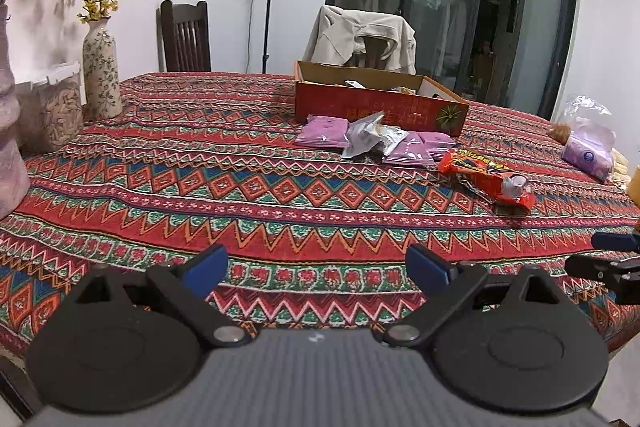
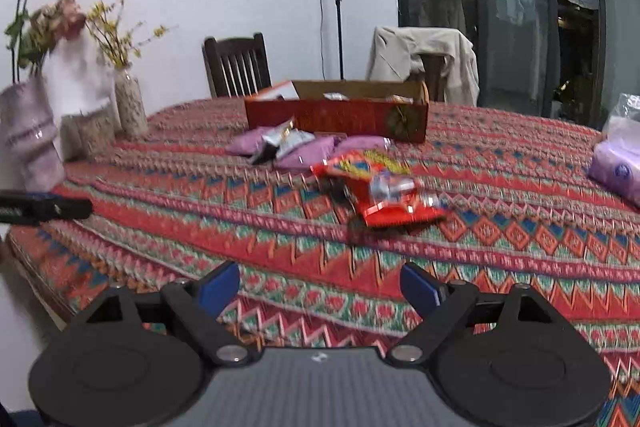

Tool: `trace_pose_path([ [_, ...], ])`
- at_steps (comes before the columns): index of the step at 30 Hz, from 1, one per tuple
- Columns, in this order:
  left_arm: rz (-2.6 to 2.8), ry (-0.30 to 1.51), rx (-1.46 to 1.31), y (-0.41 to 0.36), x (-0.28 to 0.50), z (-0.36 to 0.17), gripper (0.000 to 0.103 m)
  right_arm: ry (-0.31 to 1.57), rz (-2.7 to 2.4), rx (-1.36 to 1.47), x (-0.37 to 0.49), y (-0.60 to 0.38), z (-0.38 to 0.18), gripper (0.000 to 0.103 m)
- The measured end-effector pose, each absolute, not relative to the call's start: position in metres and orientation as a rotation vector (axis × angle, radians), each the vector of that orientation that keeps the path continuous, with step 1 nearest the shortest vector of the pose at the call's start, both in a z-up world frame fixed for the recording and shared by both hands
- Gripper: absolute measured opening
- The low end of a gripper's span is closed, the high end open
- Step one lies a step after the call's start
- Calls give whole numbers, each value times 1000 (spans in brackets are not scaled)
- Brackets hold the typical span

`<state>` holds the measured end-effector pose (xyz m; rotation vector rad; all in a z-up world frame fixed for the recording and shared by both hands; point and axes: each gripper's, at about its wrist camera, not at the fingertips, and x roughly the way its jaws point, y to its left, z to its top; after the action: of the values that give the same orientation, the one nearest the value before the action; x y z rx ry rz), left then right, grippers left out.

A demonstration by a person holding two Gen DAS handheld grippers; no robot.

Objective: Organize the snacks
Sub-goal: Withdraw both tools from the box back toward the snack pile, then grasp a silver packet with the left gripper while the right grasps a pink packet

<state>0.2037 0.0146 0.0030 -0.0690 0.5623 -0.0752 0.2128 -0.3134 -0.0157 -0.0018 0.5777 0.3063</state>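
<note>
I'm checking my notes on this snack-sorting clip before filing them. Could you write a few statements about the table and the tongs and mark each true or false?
1. Both the left tongs and the right tongs are empty. True.
2. The red snack packet lies inside the red cardboard box. False: it lies on the tablecloth, in front of the box.
3. Purple packets and a silver packet lie together just in front of the box. True.
4. The right tongs are clamped on the silver packet. False: their jaws are apart with only cloth between them.
5. A light jacket hangs over a chair behind the box. True.
</note>
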Motion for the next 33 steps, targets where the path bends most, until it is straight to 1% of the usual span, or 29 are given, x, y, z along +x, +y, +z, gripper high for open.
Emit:
trace_pose_path([
  [9,-73,583,-57,8,230,-2,96,585,324,25,230,-313,-19,87],
  [12,-93,594,-44,0,251,-5,93,602,320,12,244,-311,-20,87],
  [14,-118,595,-18,-8,271,-5,86,606,322,1,257,-310,-20,87],
  [15,-130,591,-2,-13,281,-4,84,606,324,3,264,-310,-19,87],
  [17,-159,577,37,-23,307,-2,76,597,329,8,280,-311,-15,87],
  [18,-173,571,55,-28,323,0,74,590,334,10,291,-312,-11,86],
  [20,-200,562,72,-37,353,2,68,579,341,17,312,-312,-5,86],
  [24,-244,556,93,-58,414,-1,64,592,306,13,371,-312,3,85],
  [26,-251,586,92,-67,443,-8,53,608,296,31,406,-313,4,85],
  [28,-259,622,75,-72,465,-17,47,631,303,76,440,-315,2,85],
  [29,-256,639,68,-73,473,-21,41,646,306,96,457,-315,0,85],
  [33,-256,629,36,-67,481,-29,38,687,264,54,507,-301,-15,85],
])
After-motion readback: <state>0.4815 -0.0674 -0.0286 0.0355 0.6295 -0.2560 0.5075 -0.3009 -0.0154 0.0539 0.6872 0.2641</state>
